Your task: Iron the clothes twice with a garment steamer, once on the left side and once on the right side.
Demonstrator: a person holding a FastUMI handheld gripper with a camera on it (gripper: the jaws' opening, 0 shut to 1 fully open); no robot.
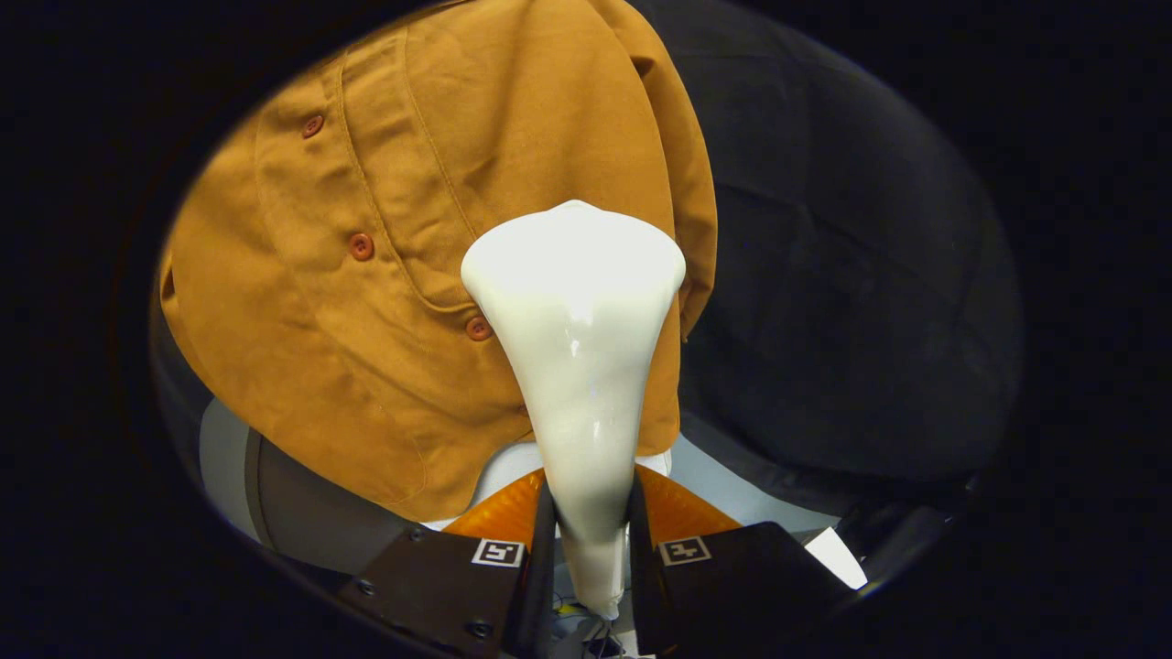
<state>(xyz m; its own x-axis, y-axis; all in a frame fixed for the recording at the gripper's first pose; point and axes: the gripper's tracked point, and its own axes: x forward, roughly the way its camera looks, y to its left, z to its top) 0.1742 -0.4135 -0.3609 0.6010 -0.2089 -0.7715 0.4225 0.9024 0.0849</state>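
Note:
A white garment steamer (pixel 577 348) stands up between my fingers, its wide head pointing away from me. My gripper (pixel 591 526) is shut on the steamer's narrow handle, with a finger pressing on each side. Just beyond the head hangs a mustard-brown shirt (pixel 403 238) with a row of reddish buttons (pixel 361 246) down its front. The steamer head lies against the shirt's lower part, to the right of the button row and near the shirt's right edge. The head hides the cloth behind it.
Black booth cloth (pixel 842 302) hangs behind and to the right of the shirt. Below the shirt's hem lie a pale surface (pixel 732 490) and a grey curved object (pixel 302 517).

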